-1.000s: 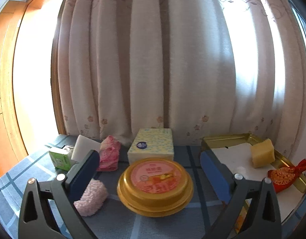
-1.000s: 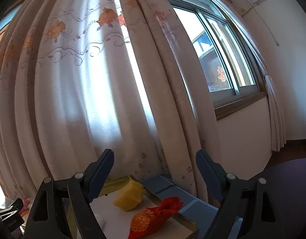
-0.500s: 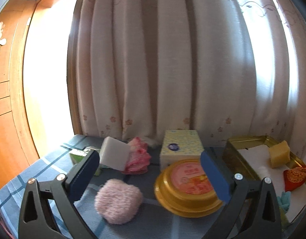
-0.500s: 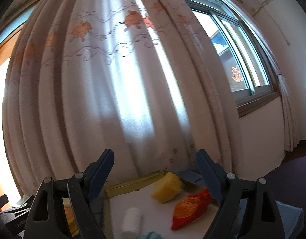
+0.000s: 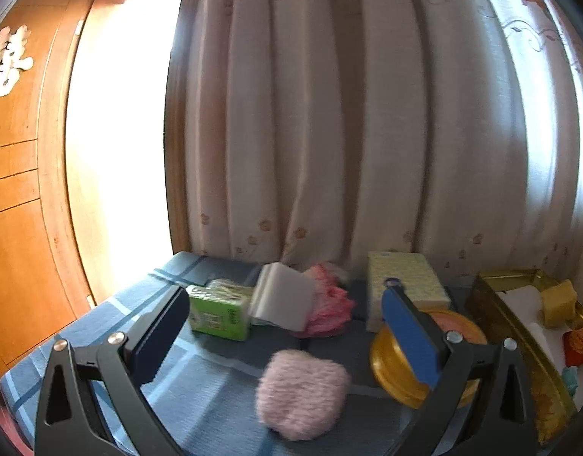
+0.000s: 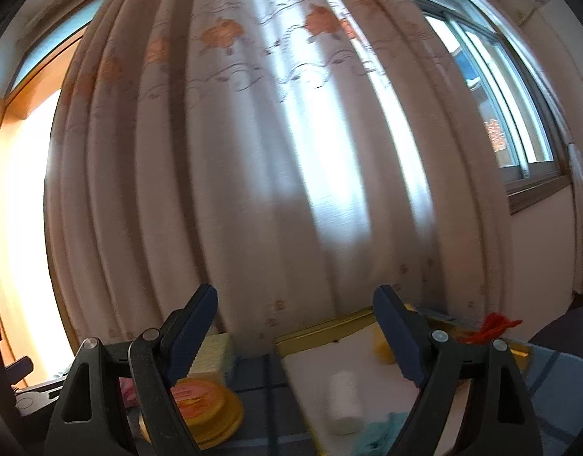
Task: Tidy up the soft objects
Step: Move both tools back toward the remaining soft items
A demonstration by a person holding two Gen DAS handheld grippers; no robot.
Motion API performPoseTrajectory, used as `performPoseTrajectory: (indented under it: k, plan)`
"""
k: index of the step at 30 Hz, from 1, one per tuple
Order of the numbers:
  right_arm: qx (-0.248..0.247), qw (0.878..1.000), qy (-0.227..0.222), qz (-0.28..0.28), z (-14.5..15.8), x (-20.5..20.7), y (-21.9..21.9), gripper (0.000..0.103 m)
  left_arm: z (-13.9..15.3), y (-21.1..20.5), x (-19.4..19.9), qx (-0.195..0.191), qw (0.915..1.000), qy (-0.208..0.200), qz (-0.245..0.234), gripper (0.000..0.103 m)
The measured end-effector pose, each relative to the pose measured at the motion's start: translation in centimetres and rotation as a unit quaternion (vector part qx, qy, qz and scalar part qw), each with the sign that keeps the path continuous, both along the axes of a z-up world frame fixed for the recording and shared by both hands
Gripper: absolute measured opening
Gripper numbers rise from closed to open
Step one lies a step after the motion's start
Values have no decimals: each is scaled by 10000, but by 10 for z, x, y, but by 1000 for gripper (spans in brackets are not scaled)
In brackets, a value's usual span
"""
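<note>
My left gripper (image 5: pixel 287 319) is open and empty above a pink fluffy puff (image 5: pixel 301 393) on the blue checked cloth. Behind it lie a green tissue pack (image 5: pixel 219 313), a white sponge (image 5: pixel 285 302) and a pink cloth bundle (image 5: pixel 329 304). A gold tray (image 5: pixel 519 338) at the right holds a yellow sponge (image 5: pixel 557 302) and a red pouch (image 5: pixel 578 345). My right gripper (image 6: pixel 295 326) is open and empty above the tray (image 6: pixel 322 332), where a white roll (image 6: pixel 344 402), the yellow sponge (image 6: pixel 382 345) and the red pouch (image 6: pixel 493 326) lie.
A yellow tissue box (image 5: pixel 403 283) and a round gold tin with an orange lid (image 5: pixel 390 364) stand between the soft things and the tray. The tin also shows in the right wrist view (image 6: pixel 204 402). A curtain hangs right behind the table. A wooden cabinet (image 5: pixel 14 197) is at the left.
Both cameras have swung left. The pink puff now lies centred between my left fingers. The tray has slid toward the right in both views, and the white roll came into the right view.
</note>
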State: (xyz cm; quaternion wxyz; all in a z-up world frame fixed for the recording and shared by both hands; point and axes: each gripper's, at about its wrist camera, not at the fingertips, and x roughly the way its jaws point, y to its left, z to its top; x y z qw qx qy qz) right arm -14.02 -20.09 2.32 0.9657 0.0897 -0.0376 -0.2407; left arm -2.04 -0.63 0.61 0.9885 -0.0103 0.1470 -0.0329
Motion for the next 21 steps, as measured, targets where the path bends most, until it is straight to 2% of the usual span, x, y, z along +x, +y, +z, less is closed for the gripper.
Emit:
performPoseTrajectory:
  k: [8, 13, 17, 21]
  plan:
    - [-105, 9990, 142, 414, -1, 23, 35, 86, 2, 38, 8, -47, 9996, -19, 290, 102]
    - [-119, 9965, 345, 752, -1, 39, 53, 86, 1, 66, 17, -57, 9979, 39, 643, 102]
    - [-151, 9912, 660, 1135, -3, 56, 68, 86, 2, 95, 25, -18, 9938, 88, 1110, 102]
    - [-43, 9796, 1166, 1638, -10, 78, 81, 86, 1, 115, 33, 77, 9893, 140, 1452, 102]
